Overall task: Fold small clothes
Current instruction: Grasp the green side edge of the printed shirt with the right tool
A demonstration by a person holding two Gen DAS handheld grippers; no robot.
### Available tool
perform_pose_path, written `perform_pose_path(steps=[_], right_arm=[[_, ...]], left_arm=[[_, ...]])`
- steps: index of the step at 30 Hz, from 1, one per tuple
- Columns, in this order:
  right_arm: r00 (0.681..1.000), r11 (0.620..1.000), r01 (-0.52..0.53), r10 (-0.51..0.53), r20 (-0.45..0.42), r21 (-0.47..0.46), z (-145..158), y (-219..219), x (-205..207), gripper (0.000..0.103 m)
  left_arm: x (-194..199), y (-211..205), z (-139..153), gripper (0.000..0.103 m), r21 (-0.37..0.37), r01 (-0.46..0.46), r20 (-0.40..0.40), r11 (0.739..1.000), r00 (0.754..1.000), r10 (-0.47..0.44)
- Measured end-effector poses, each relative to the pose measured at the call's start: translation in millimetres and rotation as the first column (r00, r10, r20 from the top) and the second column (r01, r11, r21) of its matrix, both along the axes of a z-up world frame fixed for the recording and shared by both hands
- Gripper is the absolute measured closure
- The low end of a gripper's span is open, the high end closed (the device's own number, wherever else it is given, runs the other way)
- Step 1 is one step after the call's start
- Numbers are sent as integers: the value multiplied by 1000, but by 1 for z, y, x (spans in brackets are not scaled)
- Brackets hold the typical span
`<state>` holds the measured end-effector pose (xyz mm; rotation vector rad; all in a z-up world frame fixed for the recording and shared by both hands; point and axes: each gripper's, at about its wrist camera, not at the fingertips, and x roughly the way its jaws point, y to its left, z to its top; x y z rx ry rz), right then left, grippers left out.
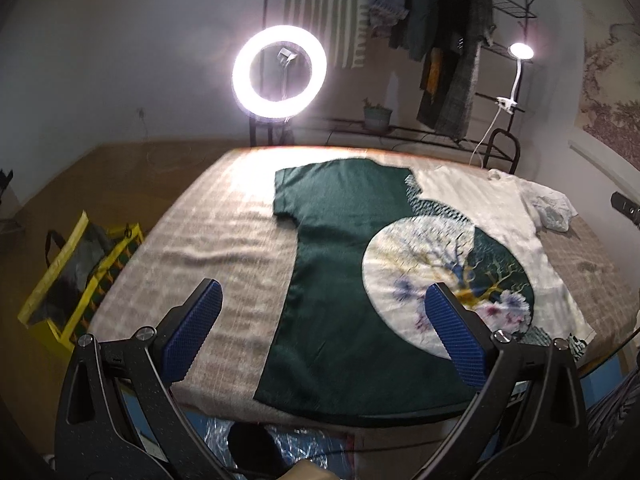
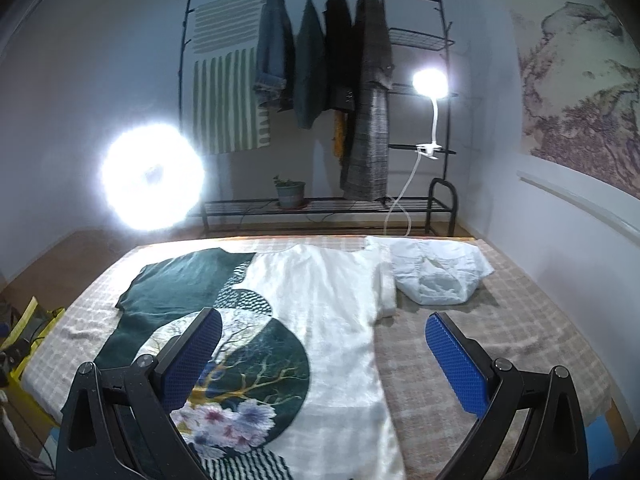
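Here, line by line, is what we see.

Left gripper: we hold it above the near edge of the table, its 2 blue-padded fingers spread wide apart with nothing between them.

Right gripper: likewise held above the near side of the table, jaws wide apart and empty.

T-shirt: it lies flat on the checked cloth, straight ahead of the left gripper; the green half sits between that gripper's fingers, the white half runs off to their right. From the right gripper the white half fills the gap between the fingers and the green half lies ahead-left.

Print: a round tree-and-flower design sits partly behind the left gripper's right finger, and partly behind the right gripper's left finger.

White garment: crumpled, ahead of the right gripper, just beside the T-shirt's white sleeve.

Checked cloth: covers the table under both garments.

Ring light: lit, beyond the table's far edge, ahead-left of the left gripper.

Clip lamp: lit, clamped to the clothes rack ahead.

Yellow bag: on the floor, left of the left gripper.
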<state>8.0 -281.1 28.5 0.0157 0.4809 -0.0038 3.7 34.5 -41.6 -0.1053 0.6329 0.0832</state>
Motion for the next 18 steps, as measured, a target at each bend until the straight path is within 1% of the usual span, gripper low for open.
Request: perform_pose_path(steps=[2,4,5,8,10,12,13,15,18], right_arm=[[1000,1000,-19,19,-19,5,0,5,7,0],[998,999,-42,43,-39,20,2,8,16,0],[997,998,-62,64,-47,32,3,11,21,1],[991,990,-125,128,-50,61,10,22,38,9],[980,980,-174,182,-79,92,17,33,53,15],[957,958,-249,266,-116,145,24,51,72,16],[944,945,-284,305,-127,165,28,61,79,16],[911,914,-359,387,-141,189,35,90,94,16],[862,870,-446,480,-161,209,41,134,114,16]], left_arm=[[1,10,-11,5,-28,-21,-33,999,999,20],[2,21,-23,12,-82,-46,-73,996,997,40],[1,27,-33,17,-126,-57,-104,990,994,44],[1,39,-57,30,-215,-91,-182,972,982,52],[2,45,-72,33,-258,-116,-229,959,972,56],[5,49,-85,34,-294,-141,-271,946,961,59],[6,50,-90,35,-294,-151,-283,944,957,65],[11,53,-98,40,-298,-171,-307,939,949,76],[16,58,-104,40,-278,-196,-318,940,943,103]])
